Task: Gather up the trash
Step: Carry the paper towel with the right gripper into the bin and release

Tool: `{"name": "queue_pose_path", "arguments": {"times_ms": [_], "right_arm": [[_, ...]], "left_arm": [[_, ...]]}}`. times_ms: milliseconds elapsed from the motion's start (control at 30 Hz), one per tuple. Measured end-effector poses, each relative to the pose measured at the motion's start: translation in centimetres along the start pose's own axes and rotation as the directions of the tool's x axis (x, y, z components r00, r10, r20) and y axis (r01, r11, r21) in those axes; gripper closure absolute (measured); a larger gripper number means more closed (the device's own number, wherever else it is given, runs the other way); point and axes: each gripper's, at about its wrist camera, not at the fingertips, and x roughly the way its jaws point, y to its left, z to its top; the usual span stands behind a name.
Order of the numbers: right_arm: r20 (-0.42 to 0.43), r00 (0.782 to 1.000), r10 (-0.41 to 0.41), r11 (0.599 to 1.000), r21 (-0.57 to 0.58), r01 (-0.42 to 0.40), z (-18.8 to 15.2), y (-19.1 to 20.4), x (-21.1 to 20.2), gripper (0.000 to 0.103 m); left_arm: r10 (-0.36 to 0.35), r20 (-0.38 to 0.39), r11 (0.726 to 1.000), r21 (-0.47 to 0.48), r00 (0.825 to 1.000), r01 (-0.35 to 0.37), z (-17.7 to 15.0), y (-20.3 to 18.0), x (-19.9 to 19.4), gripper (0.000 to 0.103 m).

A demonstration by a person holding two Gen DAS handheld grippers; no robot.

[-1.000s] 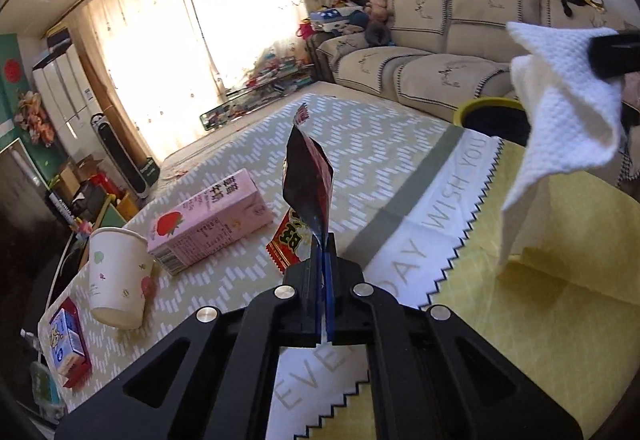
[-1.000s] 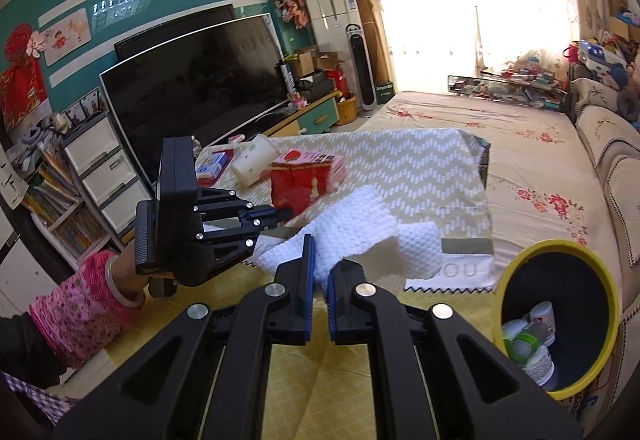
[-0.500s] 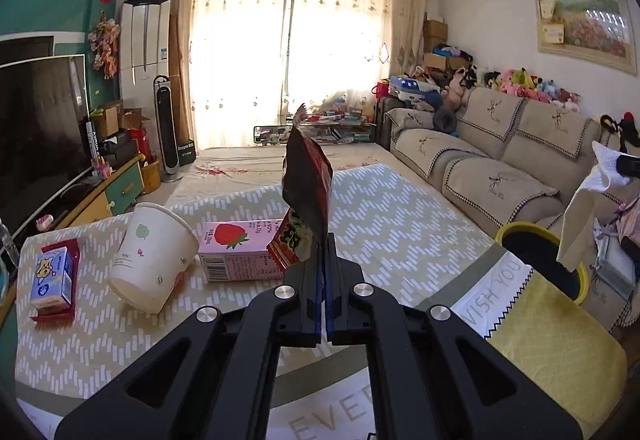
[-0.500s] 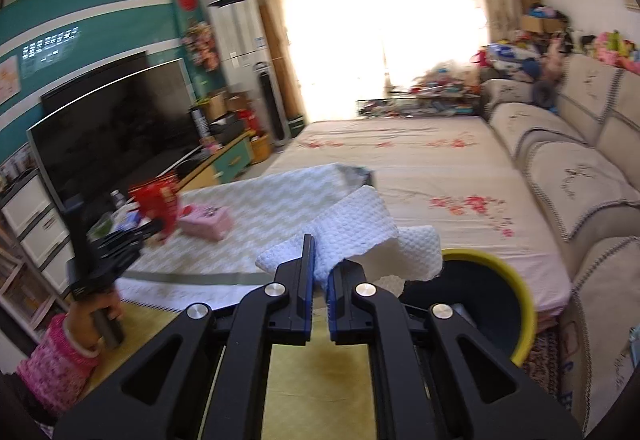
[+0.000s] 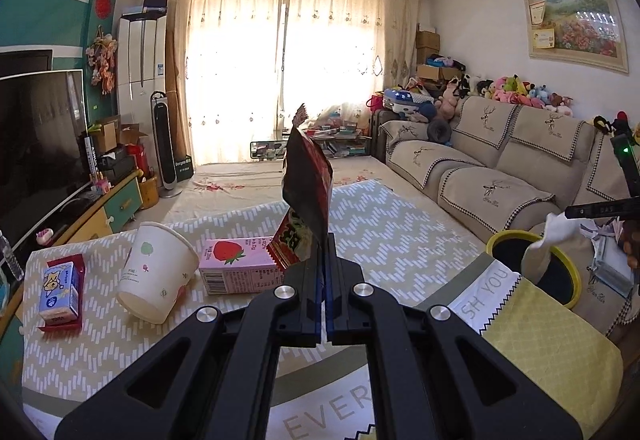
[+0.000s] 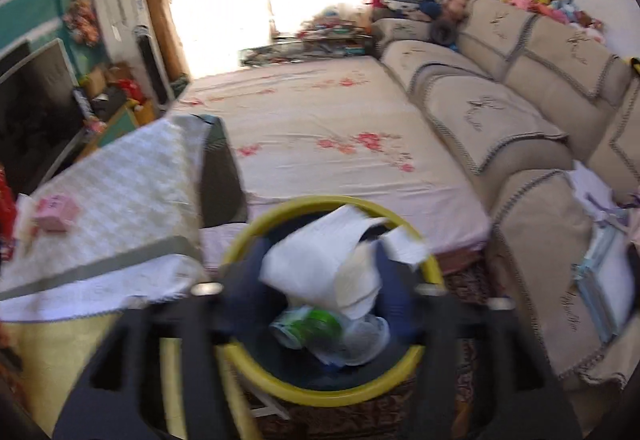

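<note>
1. The left gripper (image 5: 323, 260) has its jaws pressed together on the lower edge of a dark red snack wrapper (image 5: 307, 185), which stands upright above the fingertips at about 12 o'clock in the left wrist view.
2. Below it lies a table (image 5: 384, 236) covered with a zigzag-patterned cloth.
3. On that cloth, a pink strawberry milk carton (image 5: 236, 266) lies on its side at about 10 o'clock from the left gripper, just behind the wrapper.
4. A white paper cup (image 5: 158, 280) lies tipped beside the carton, to its left; whether they touch is unclear.
5. A small blue drink box (image 5: 59, 292) rests on a red tray near the table's left edge, at about 9 o'clock.
6. A yellow-rimmed bin (image 5: 570, 274) stands off the table's right edge, at about 3 o'clock, in front of a beige sofa (image 5: 496, 175).
7. The right gripper (image 6: 320, 280) is blurred by motion; its jaws stand wide apart above the bin's mouth (image 6: 332, 386).
8. A crumpled white paper towel (image 6: 328, 264) sits loose between the spread fingers, over the bin's opening, not pinched by either finger.
9. Inside the bin lie a green-labelled container (image 6: 308, 322) and some clear plastic.
</note>
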Motion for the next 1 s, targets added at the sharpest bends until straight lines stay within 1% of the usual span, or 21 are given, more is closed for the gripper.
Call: {"name": "queue_pose_path", "arguments": {"times_ms": [33,233,333,467,600,733,1000], "right_arm": [[0.018,1.000,-0.005,1.000,0.004,0.005,-0.3,-0.1,-0.1,0.039],[0.087,0.995,0.047,0.997,0.058,-0.052,-1.9,-0.7,-2.3,0.037],[0.085,0.993,0.081,0.993,0.084,-0.088,-3.0,-1.2,-3.1,0.034],[0.082,0.993,0.087,0.991,0.098,-0.095,-4.0,-2.4,-4.1,0.034],[0.112,0.991,0.070,0.989,0.123,-0.083,-4.5,-4.5,-5.2,0.033],[0.151,0.987,0.054,0.985,0.152,-0.078,-5.0,-6.9,-6.5,0.033],[0.204,0.978,-0.048,0.979,0.204,0.005,-6.1,-11.8,-8.7,0.033]], "left_arm": [[0.001,0.002,1.000,0.006,1.000,-0.001,0.0,-0.2,-0.1,0.101],[-0.031,-0.012,0.999,0.023,0.999,0.031,0.2,-1.1,-0.1,0.101],[-0.068,-0.029,0.997,0.030,0.997,0.069,0.6,-2.3,-0.3,0.101],[-0.138,-0.085,0.988,0.061,0.987,0.143,1.3,-5.5,-0.4,0.101],[-0.224,-0.132,0.968,0.084,0.966,0.236,2.5,-9.8,-0.5,0.101],[-0.299,-0.167,0.942,0.105,0.940,0.318,3.5,-15.0,0.0,0.101],[-0.414,-0.252,0.881,0.130,0.875,0.455,4.1,-25.2,3.3,0.101]]}}
